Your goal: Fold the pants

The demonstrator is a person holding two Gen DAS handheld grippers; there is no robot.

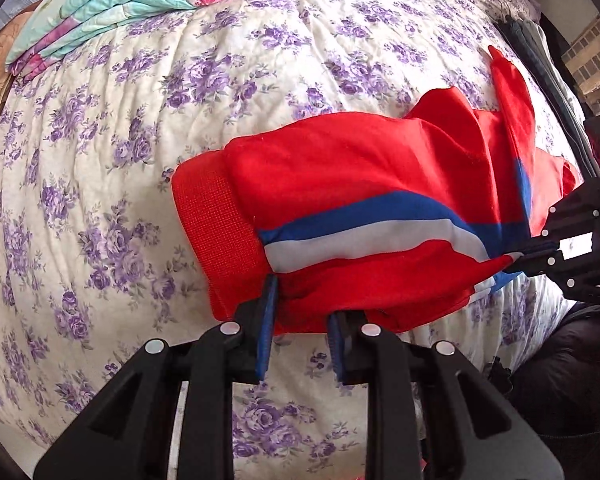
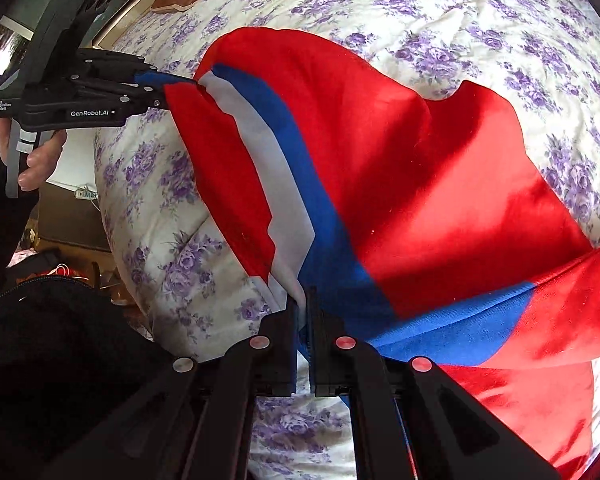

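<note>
The red pants (image 1: 356,168) with a blue and white side stripe lie partly folded on the bed and are lifted along the near edge. My left gripper (image 1: 300,316) has its jaws a little apart, with the waistband end's edge between the fingers; in the right wrist view (image 2: 168,90) it looks closed on the fabric. My right gripper (image 2: 303,312) is shut on the pants (image 2: 400,168) at the striped seam. It shows at the right edge of the left wrist view (image 1: 520,258), pinching the stripe.
The bed is covered by a cream quilt with purple flowers (image 1: 100,184). A folded turquoise floral blanket (image 1: 112,4) lies at the far left corner. Dark clothes (image 1: 540,64) lie at the far right. The bed's edge (image 2: 112,216) drops off toward the room's furniture.
</note>
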